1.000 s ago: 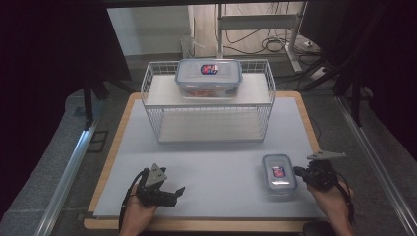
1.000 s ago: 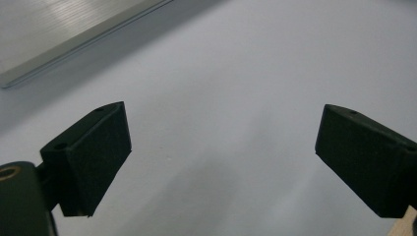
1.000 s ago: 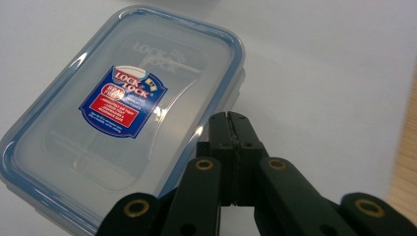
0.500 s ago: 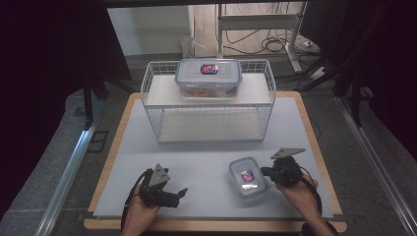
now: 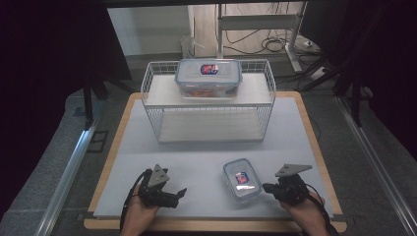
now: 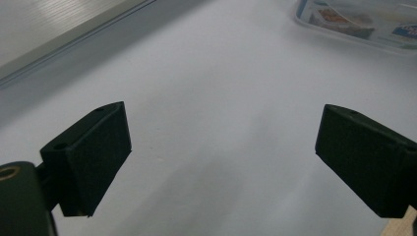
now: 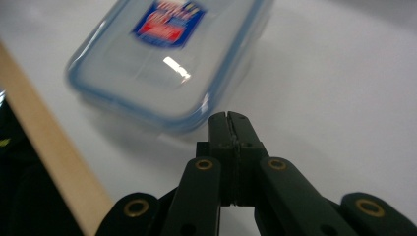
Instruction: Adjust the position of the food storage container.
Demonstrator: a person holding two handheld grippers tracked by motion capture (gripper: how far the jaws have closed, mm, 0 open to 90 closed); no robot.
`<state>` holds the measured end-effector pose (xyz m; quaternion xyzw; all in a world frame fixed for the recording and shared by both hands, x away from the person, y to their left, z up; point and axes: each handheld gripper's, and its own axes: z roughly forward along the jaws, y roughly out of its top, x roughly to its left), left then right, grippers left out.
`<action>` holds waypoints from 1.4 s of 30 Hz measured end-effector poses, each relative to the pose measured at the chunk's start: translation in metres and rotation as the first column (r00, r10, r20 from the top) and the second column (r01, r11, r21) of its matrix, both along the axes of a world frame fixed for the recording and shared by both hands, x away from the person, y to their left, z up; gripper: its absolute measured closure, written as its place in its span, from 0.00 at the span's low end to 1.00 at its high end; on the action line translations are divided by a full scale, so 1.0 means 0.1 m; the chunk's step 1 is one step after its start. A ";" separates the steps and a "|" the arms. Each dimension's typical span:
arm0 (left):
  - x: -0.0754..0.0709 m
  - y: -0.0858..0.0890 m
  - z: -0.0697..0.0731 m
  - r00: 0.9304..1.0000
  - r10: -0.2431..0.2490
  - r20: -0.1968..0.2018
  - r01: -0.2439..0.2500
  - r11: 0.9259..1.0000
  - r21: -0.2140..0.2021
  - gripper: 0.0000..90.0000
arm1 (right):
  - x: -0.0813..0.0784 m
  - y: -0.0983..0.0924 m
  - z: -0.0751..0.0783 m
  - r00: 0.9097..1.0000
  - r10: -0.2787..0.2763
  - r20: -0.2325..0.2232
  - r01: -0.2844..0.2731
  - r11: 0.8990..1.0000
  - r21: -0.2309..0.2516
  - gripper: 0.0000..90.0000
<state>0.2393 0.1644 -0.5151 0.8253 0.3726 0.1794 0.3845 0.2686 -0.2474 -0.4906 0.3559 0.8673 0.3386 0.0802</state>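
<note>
Your right gripper (image 7: 230, 118), jaws closed and empty, touches the small lidded container (image 5: 242, 178): light, rigid, slick; grip across its short sides.

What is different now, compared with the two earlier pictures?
The small container slid left across the mat with the right claw, shut, close behind its edge; a push, apparently. The left claw, the wire rack and the large container stayed put.

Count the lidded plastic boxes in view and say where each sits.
2. A large box sits on the top shelf of the wire rack. A small box lies on the white mat, just off the shut right gripper. None seems hidden.
</note>
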 end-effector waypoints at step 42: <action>0.63 -0.23 0.05 0.999 -0.011 -0.042 0.009 0.999 -0.048 0.58 | 0.67 0.27 -0.13 0.997 -0.064 -0.041 0.066 0.997 0.035 1.00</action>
